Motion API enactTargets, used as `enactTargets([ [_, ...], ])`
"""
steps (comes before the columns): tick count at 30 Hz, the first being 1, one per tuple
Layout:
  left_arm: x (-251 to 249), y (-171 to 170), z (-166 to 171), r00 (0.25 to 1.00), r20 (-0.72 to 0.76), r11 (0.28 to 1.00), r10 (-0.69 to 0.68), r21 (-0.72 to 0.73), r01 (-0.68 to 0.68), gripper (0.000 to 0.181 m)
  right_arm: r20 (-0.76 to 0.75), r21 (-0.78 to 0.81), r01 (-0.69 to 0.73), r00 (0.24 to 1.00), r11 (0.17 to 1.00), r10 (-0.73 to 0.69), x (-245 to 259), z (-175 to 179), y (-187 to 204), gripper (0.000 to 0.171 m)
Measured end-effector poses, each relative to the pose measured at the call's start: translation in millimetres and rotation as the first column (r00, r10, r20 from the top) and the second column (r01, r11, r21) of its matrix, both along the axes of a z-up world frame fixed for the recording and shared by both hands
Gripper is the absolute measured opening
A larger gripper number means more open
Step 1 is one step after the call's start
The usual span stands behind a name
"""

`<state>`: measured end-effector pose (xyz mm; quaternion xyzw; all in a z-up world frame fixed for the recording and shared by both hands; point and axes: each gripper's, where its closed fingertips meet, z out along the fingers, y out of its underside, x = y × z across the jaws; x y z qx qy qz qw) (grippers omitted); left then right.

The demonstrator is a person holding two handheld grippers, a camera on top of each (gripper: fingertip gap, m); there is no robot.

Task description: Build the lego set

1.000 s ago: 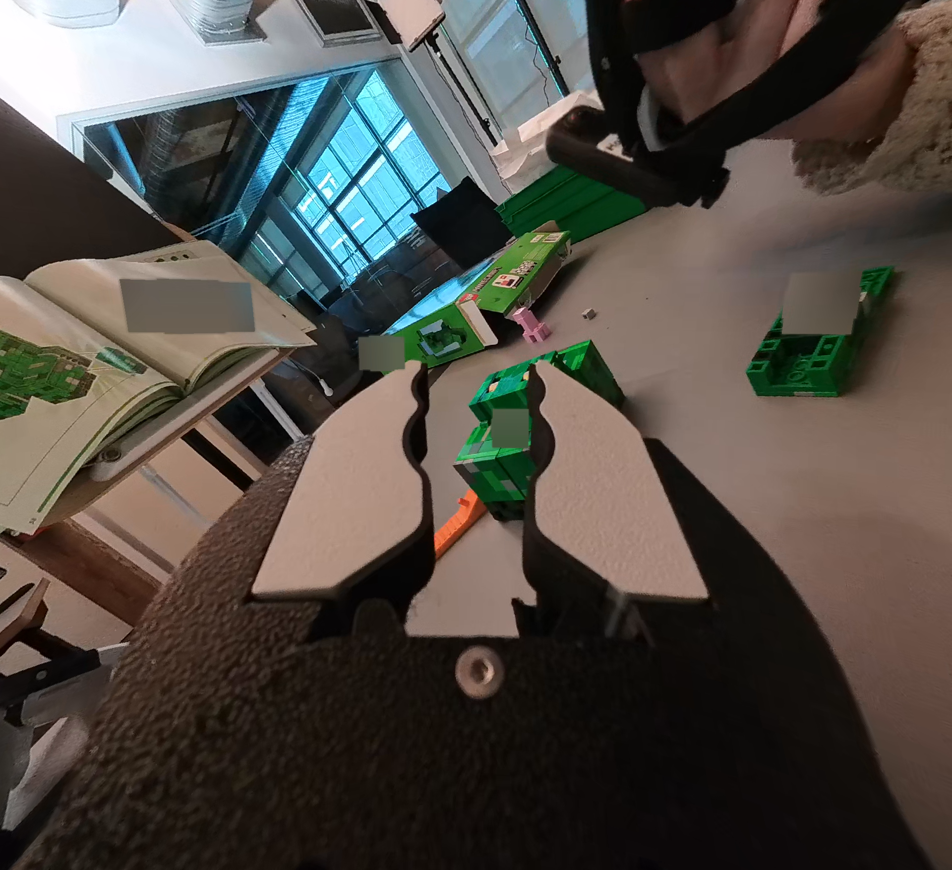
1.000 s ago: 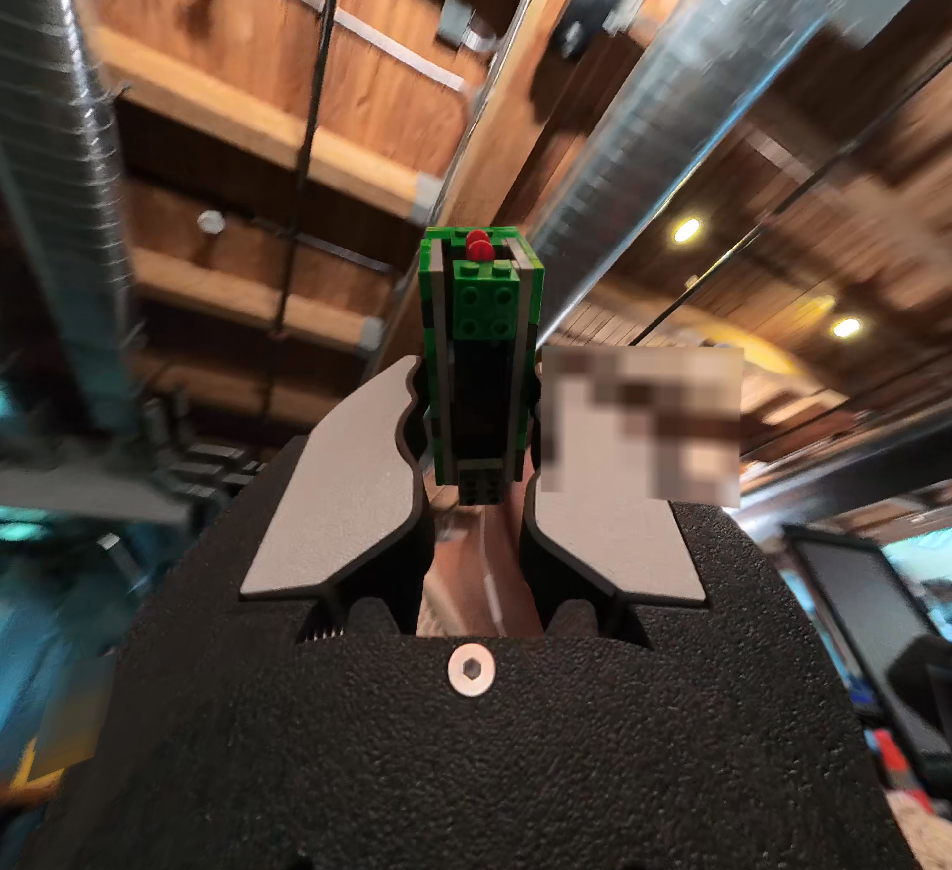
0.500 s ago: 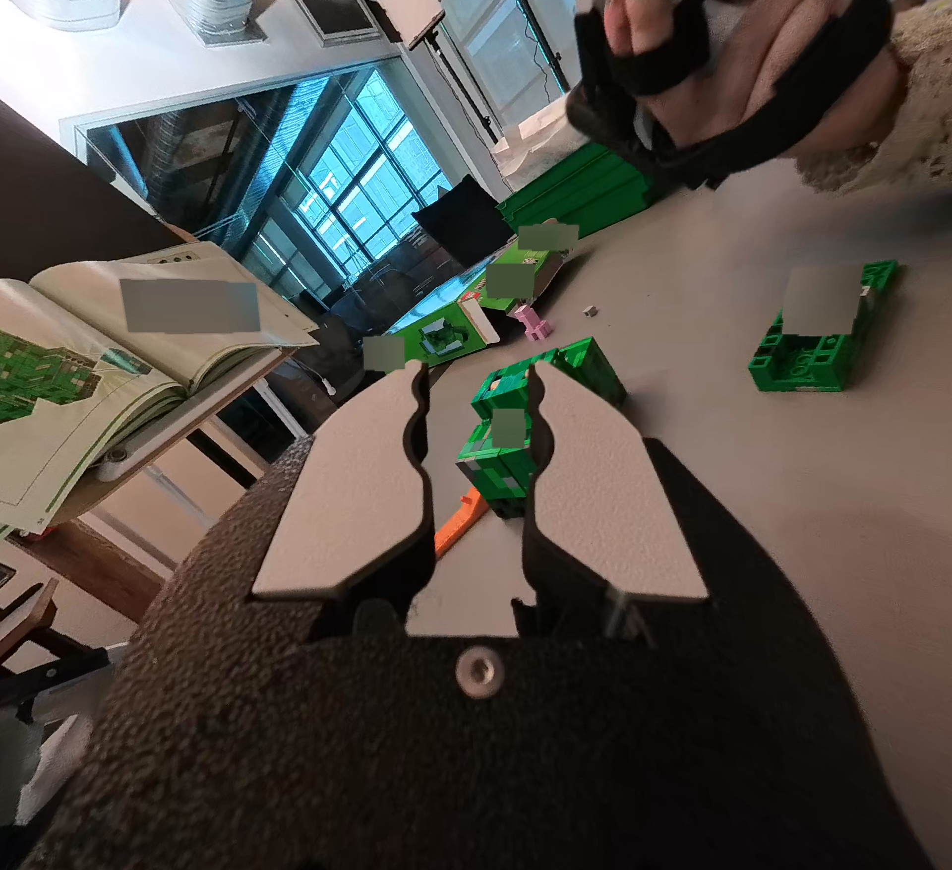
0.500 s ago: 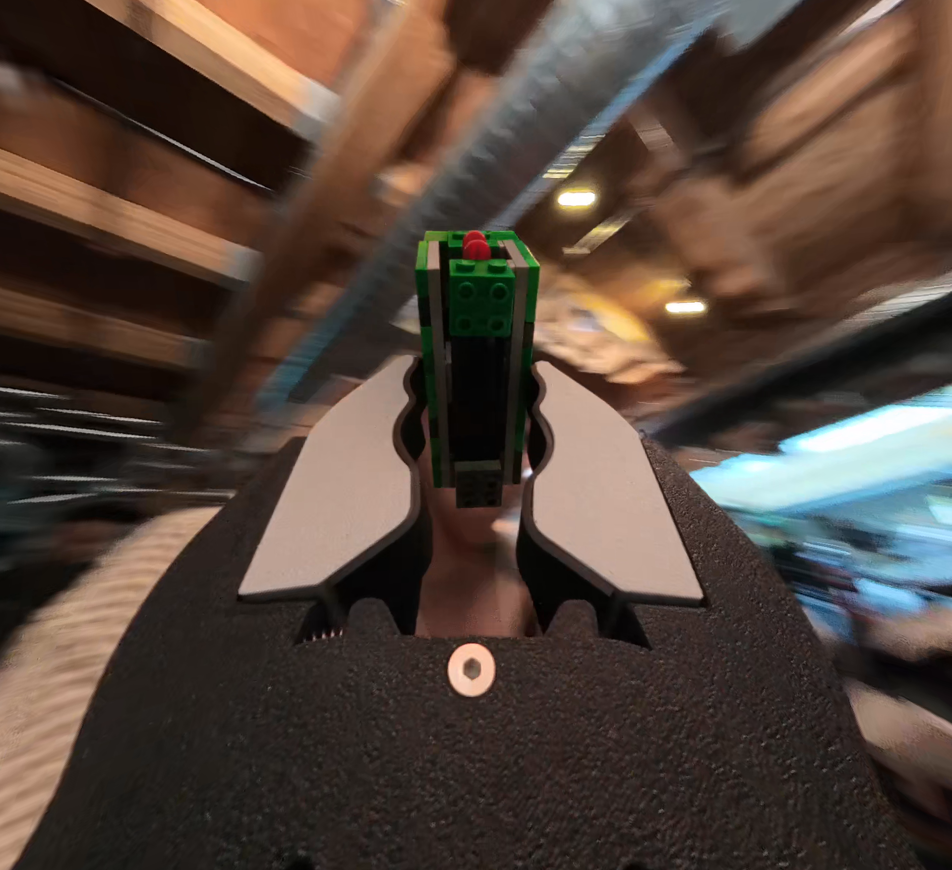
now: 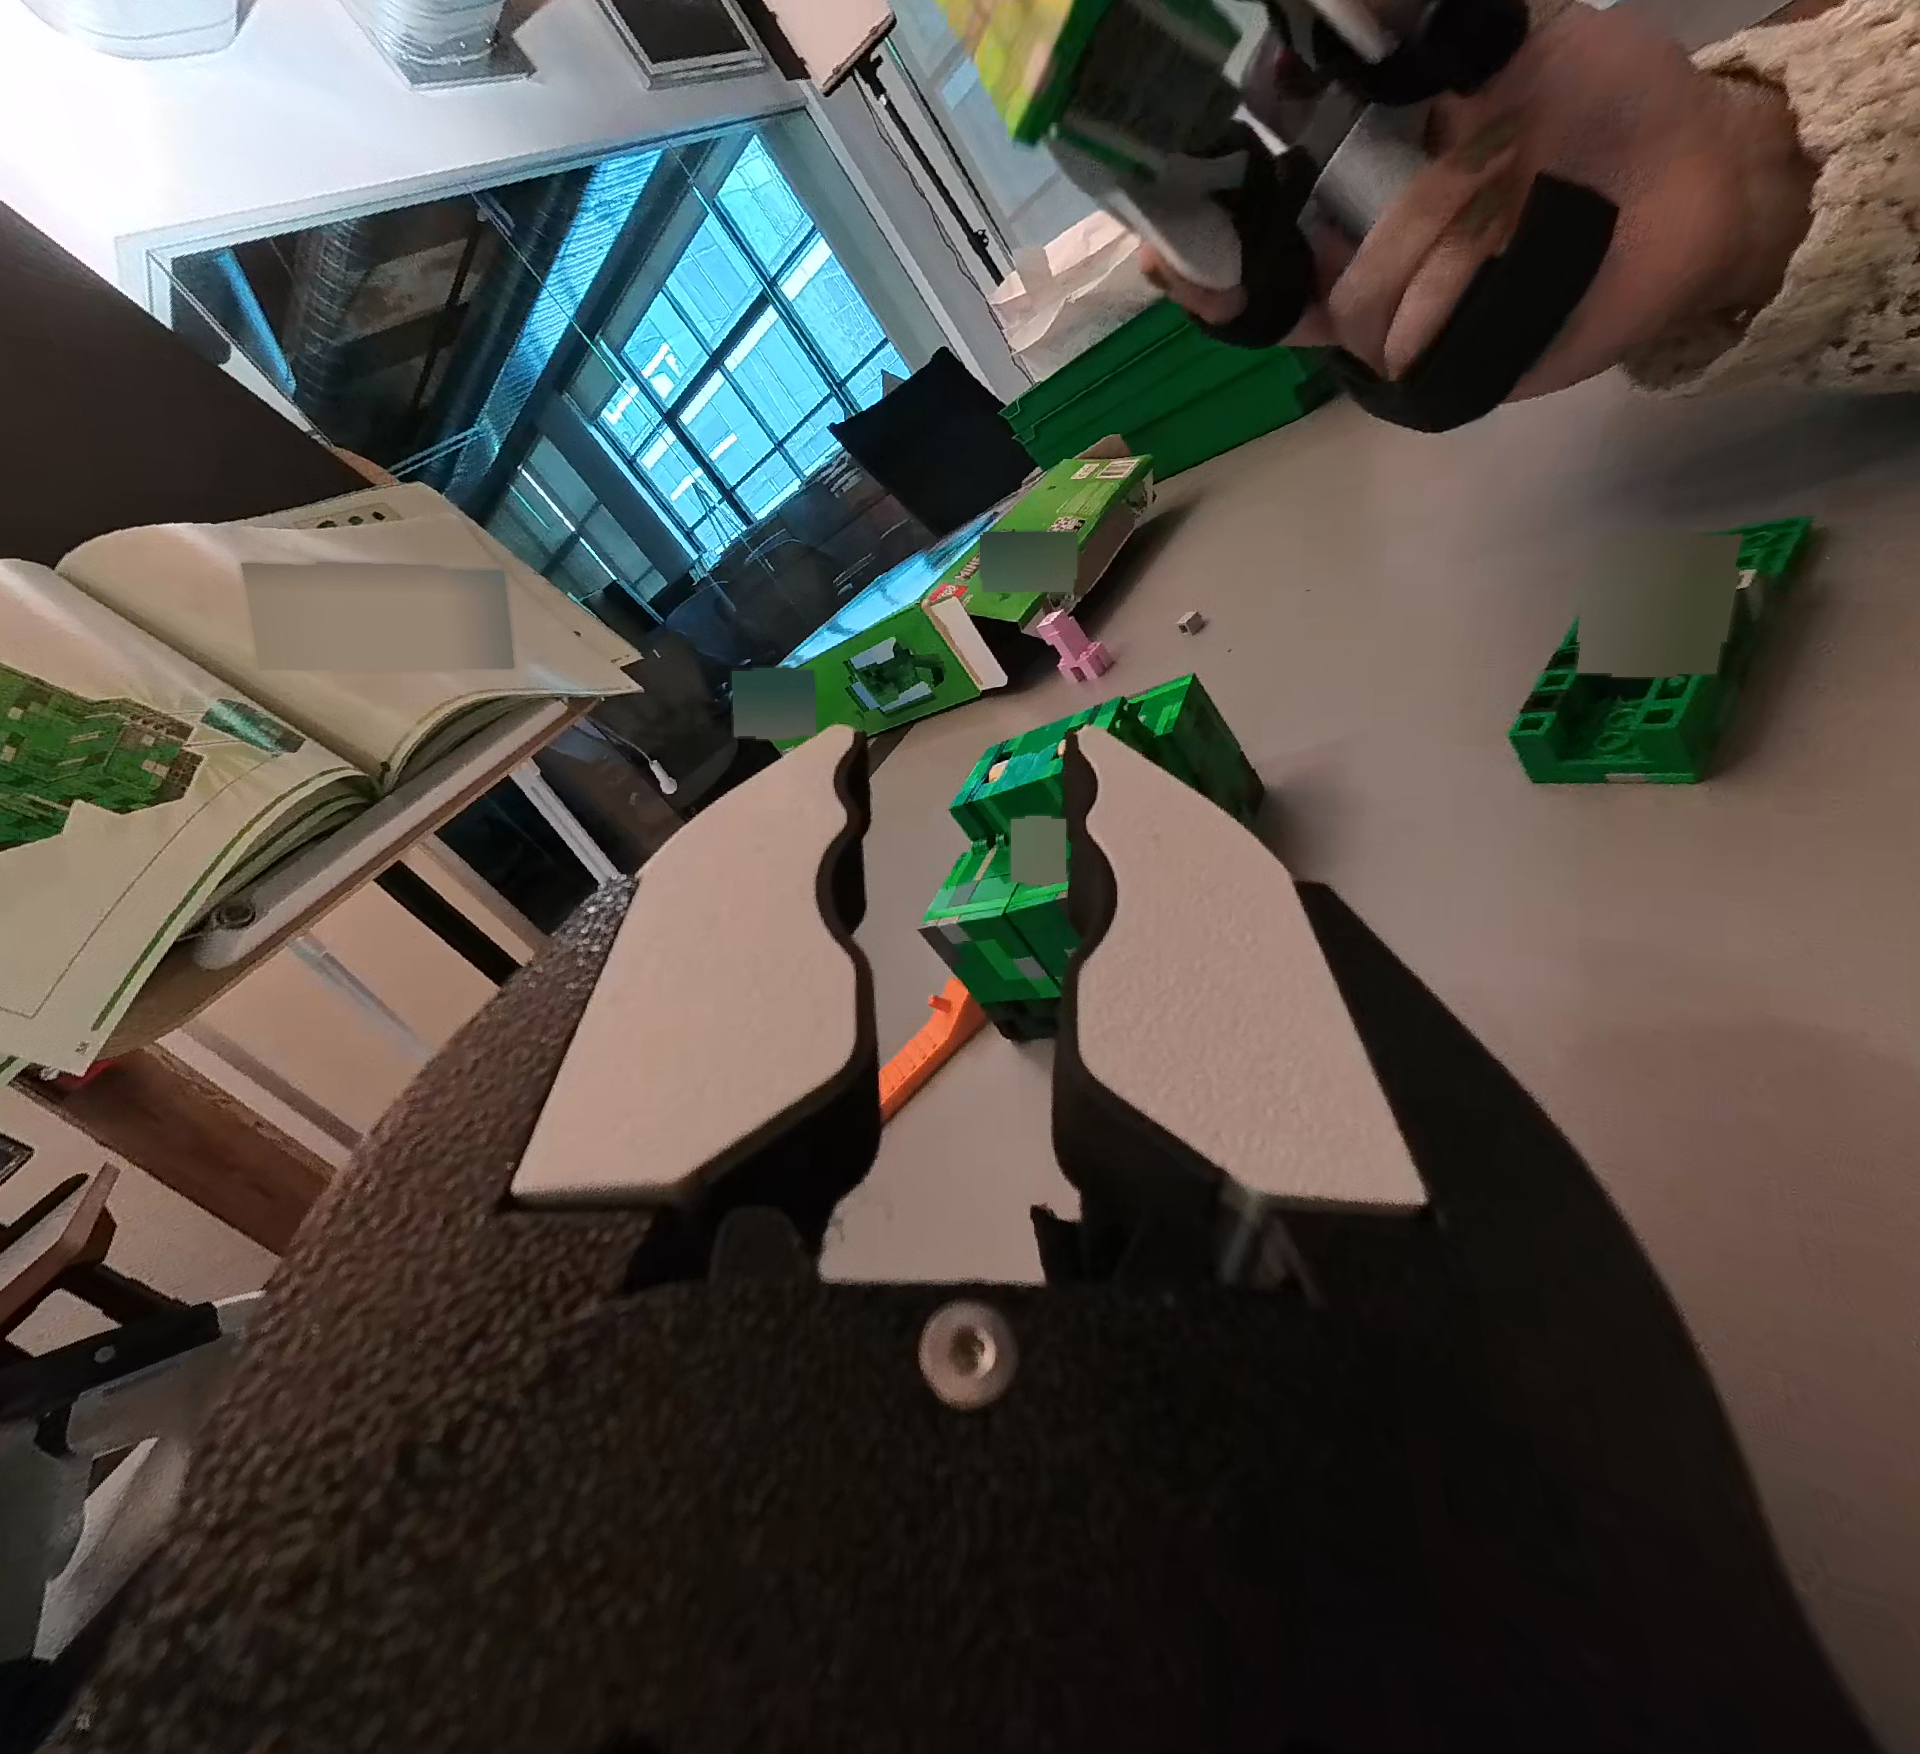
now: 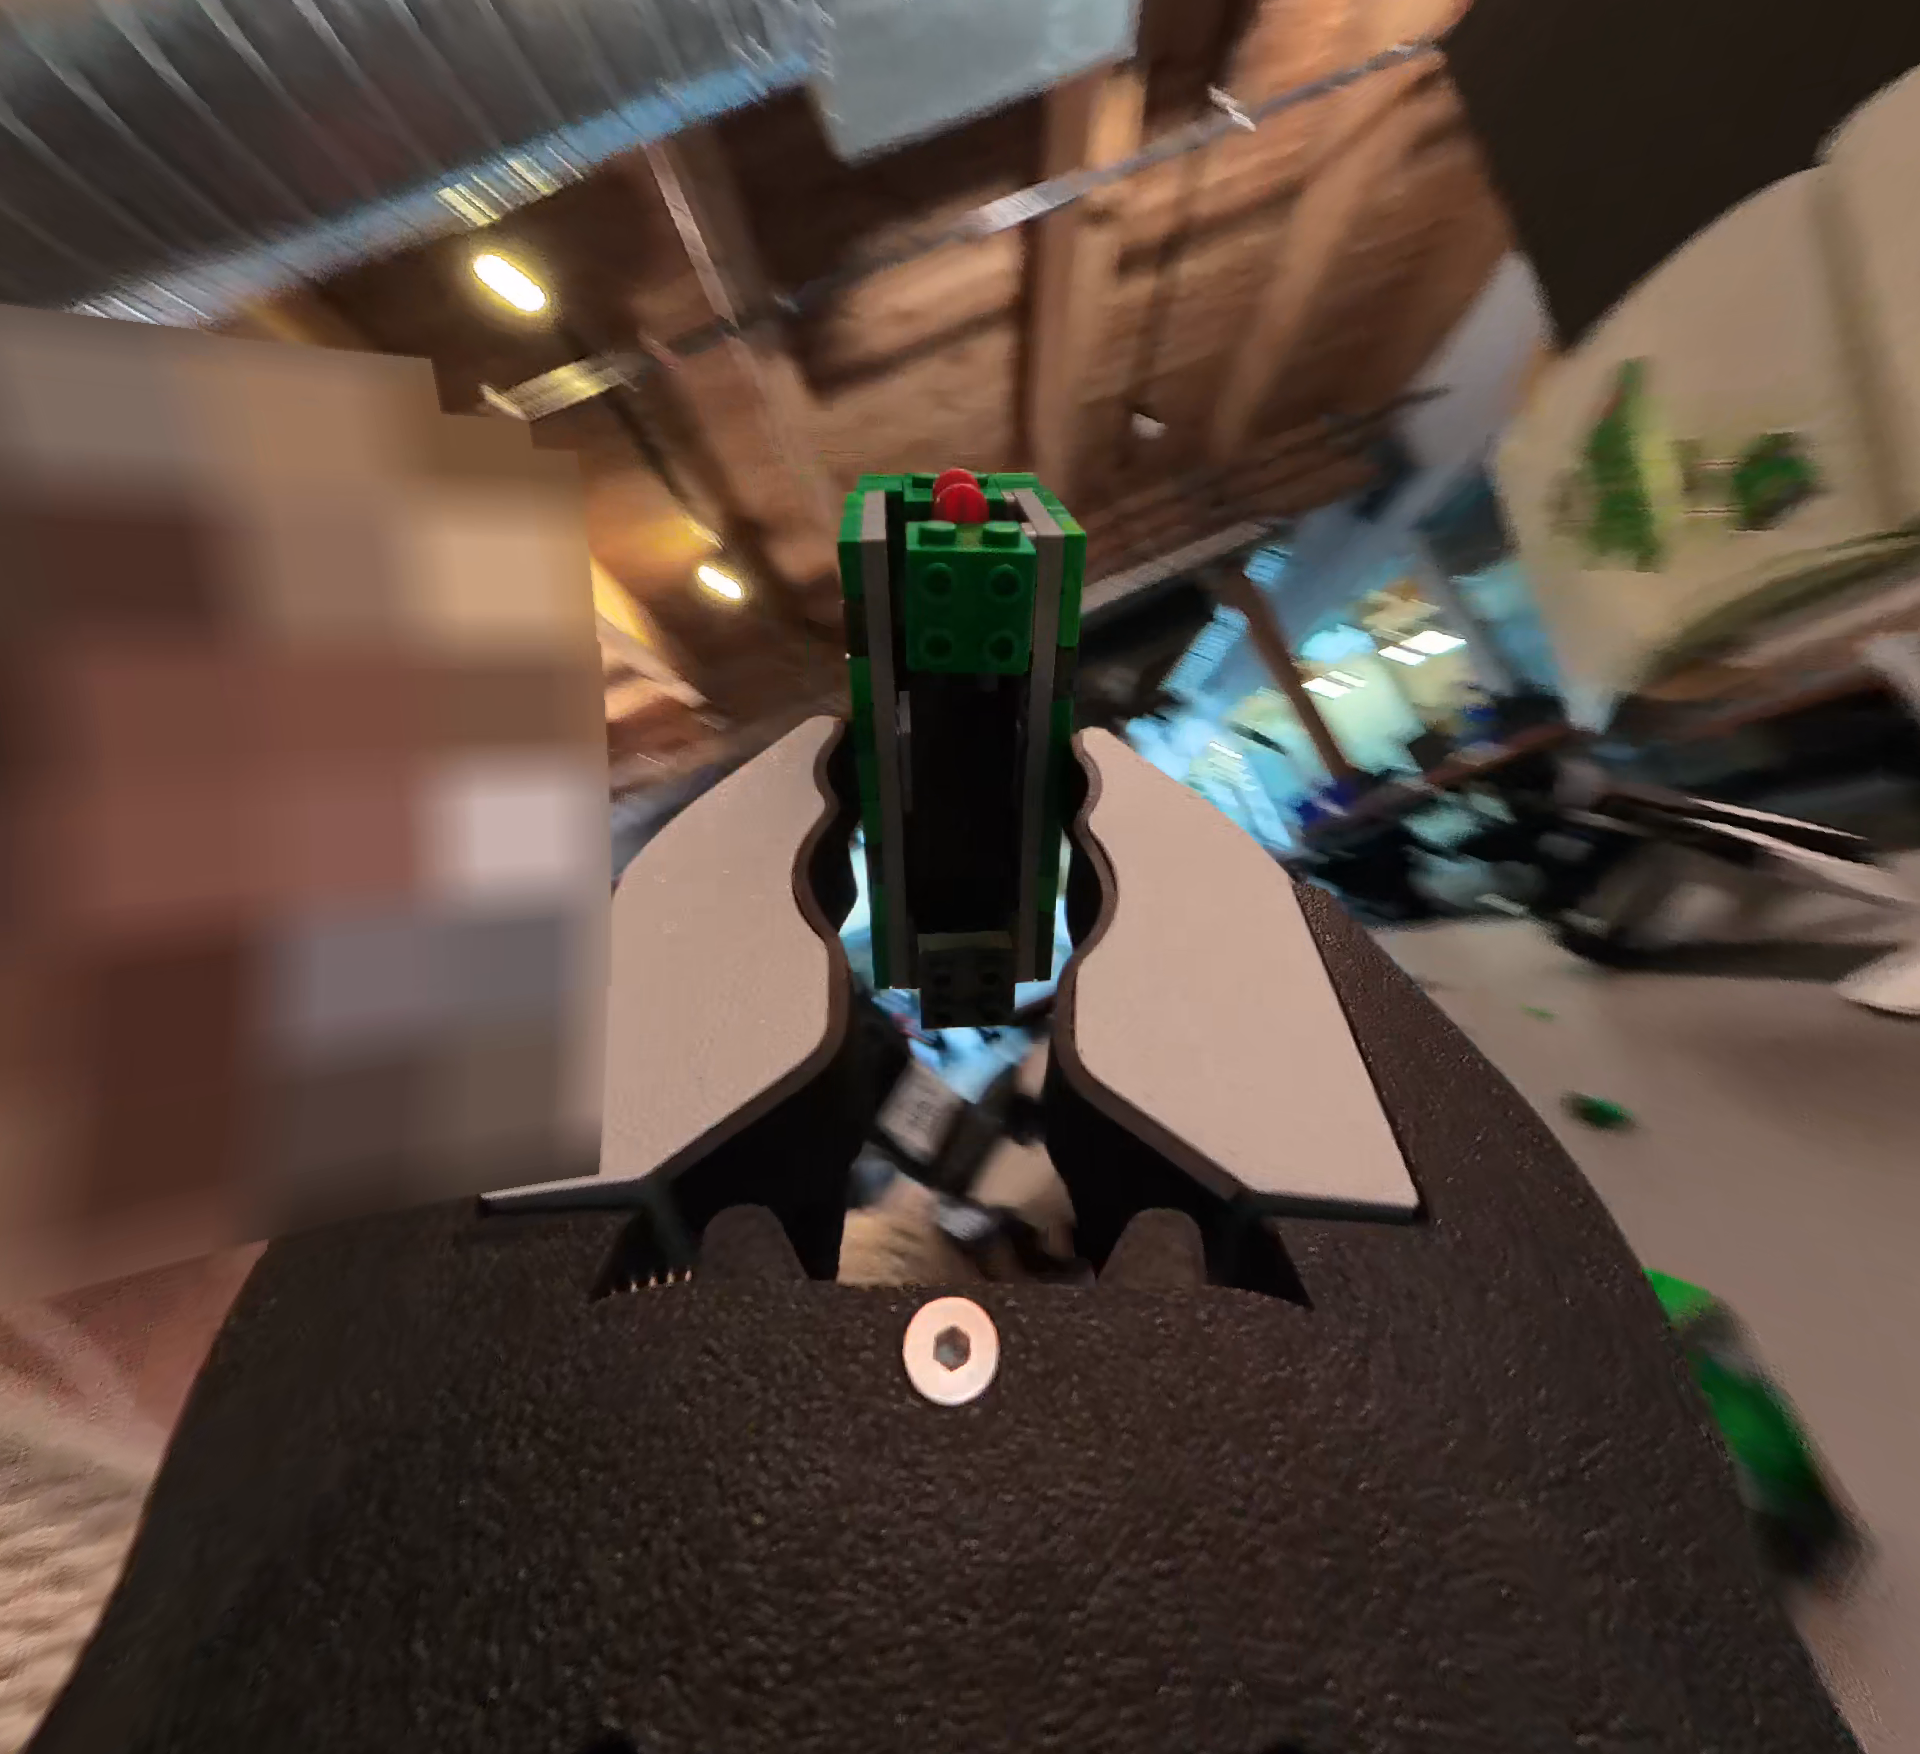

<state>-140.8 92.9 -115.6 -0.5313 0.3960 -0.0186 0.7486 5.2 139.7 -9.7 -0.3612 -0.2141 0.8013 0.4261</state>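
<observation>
My right gripper (image 6: 961, 831) clamps a tall green-and-black brick column (image 6: 961, 728) between its fingers, aloft. My left gripper (image 5: 961, 883) gapes narrowly, empty; beyond its fingers lie a blocky green brick figure (image 5: 1023, 894) and a green brick base (image 5: 1621, 728), unjoined on the grey counter (image 5: 1558, 977). Much building remains.

Tall green-and-black lego block (image 6: 961, 728), red stud on top, held upright off the table; green lego figure (image 5: 1013, 883) & open green module (image 5: 1621, 728) lie on grey tabletop.
</observation>
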Motion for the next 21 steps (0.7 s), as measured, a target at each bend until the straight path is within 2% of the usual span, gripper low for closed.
enactTargets([
  [1,0,0,0,1.0,-0.001,1.0,0.0,0.0,0.0,0.035,0.054,0.014,0.039,0.998,0.999,-0.039,-5,-4,2,0.036],
  [4,0,1,-1,1.0,-0.002,1.0,-0.001,-0.004,0.001,0.034,0.147,0.084,0.137,0.978,0.987,-0.148,-14,-12,3,0.036],
  [7,0,1,-2,1.0,-0.005,1.0,-0.003,-0.005,0.003,0.034,0.18,0.127,0.162,0.966,0.979,-0.183,-17,-14,1,0.036],
  [10,0,1,-2,1.0,-0.006,1.0,-0.003,-0.006,0.003,0.034,0.197,0.149,0.162,0.962,0.976,-0.189,-18,-18,1,0.017],
  [13,-1,2,-2,1.0,-0.003,1.0,-0.001,-0.005,0.001,0.034,0.272,0.184,0.219,0.925,0.958,-0.264,-25,-33,11,0.017],
  [18,0,2,-2,1.0,-0.003,1.0,-0.005,-0.006,0.005,0.034,0.386,0.144,0.172,0.897,0.974,-0.216,-40,-67,23,0.017],
  [21,3,1,0,1.0,0.005,1.0,-0.006,-0.005,0.006,0.034,0.393,0.11,0.129,0.905,0.986,-0.162,-45,-72,22,0.017],
])
